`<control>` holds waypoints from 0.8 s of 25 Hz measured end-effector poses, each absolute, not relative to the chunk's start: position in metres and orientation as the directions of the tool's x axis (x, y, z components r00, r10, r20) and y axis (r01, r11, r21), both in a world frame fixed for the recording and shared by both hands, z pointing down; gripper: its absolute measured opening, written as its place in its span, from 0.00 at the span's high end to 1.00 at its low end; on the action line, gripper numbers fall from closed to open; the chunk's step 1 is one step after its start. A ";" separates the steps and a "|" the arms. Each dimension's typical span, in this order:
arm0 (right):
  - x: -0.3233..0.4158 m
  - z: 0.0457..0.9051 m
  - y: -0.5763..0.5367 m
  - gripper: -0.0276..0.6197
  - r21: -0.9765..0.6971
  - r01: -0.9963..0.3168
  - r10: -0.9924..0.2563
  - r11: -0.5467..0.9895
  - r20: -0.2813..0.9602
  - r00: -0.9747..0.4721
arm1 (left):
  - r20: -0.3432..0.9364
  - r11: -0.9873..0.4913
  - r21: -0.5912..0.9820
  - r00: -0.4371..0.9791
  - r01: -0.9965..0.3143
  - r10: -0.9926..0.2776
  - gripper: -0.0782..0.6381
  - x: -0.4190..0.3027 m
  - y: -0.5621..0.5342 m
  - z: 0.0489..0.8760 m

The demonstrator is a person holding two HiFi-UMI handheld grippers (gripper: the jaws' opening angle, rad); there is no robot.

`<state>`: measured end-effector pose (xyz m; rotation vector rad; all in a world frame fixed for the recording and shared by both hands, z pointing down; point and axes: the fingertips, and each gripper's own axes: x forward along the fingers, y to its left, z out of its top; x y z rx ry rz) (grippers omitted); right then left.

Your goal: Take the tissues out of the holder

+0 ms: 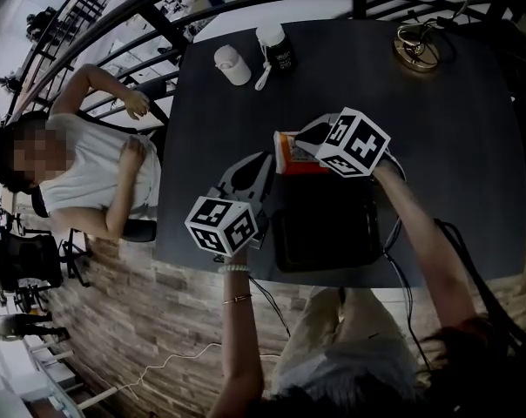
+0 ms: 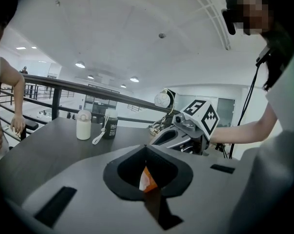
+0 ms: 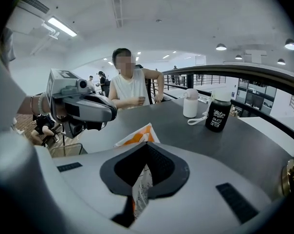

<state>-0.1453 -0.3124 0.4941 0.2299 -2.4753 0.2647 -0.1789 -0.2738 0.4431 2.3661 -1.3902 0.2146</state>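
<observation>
An orange and white tissue pack (image 1: 289, 151) is held just above the dark table (image 1: 472, 164), between the two grippers. My left gripper (image 1: 267, 169) comes at it from the near left, and its jaws are shut on an orange edge of the pack (image 2: 148, 179). From the right, my right gripper (image 1: 305, 143) is shut on the printed white end of the pack (image 3: 139, 191); the orange top (image 3: 137, 135) sticks out beyond the jaws. A black rectangular holder (image 1: 326, 226) lies flat on the table just below the pack, near the front edge.
A white bottle (image 1: 232, 64) and a dark can with a white strap (image 1: 277, 47) stand at the far left of the table. A round brass object (image 1: 416, 49) lies at the far right. A person in a white top (image 1: 89, 172) sits at the left side. Black railings run behind.
</observation>
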 end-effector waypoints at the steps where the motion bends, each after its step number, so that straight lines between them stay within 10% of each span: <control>1: -0.147 0.496 -0.313 0.94 -0.130 -0.226 -0.099 0.966 0.617 -0.781 | 0.321 -0.433 0.253 0.497 -0.865 -0.806 0.88 -0.179 -0.274 0.444; 20: -0.171 0.530 -0.311 0.94 -0.009 -0.187 -0.119 0.982 0.741 -0.660 | 0.350 -0.405 0.276 0.484 -0.871 -0.802 0.88 -0.189 -0.273 0.460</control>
